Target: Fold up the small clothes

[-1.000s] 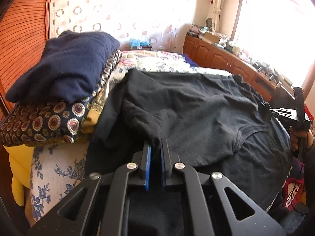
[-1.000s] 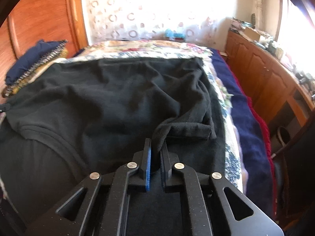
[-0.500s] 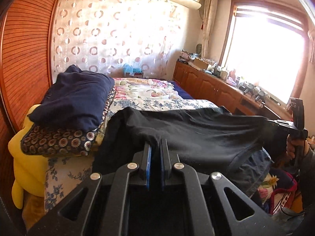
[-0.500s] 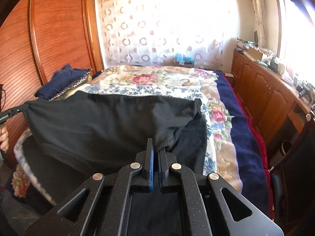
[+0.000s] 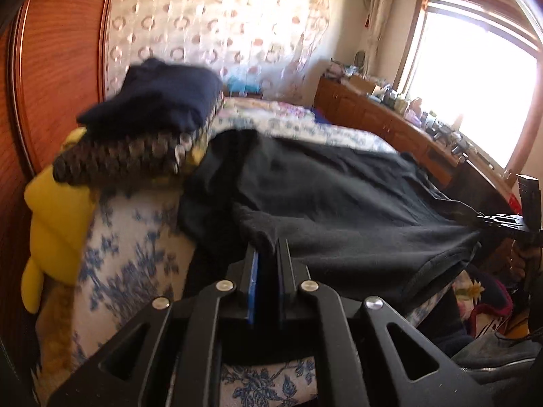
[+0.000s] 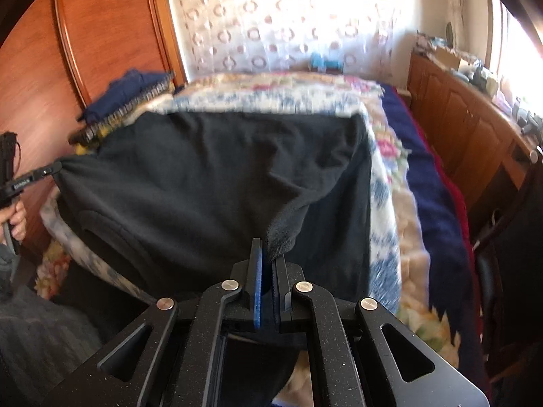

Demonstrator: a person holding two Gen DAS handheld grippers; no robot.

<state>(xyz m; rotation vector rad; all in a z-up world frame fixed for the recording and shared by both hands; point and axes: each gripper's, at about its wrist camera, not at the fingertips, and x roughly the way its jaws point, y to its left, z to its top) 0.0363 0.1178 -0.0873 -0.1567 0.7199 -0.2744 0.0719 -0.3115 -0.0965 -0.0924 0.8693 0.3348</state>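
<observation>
Sunlight is washing over the floral quilted bed [image 6: 383, 183], where your soft black knit garment [image 5: 339, 203] is lying stretched. Your left tongs [image 5: 268, 254] and right tongs [image 6: 268, 264] are each clenching a bunched corner of it.

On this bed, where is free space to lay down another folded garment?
Free: the floral bedspread behind the black shirt, up to the curtain, and the strip between the shirt's edge and the navy blanket. Crowded: the corner with the folded clothes pile, and the wooden counter by the window.
</observation>
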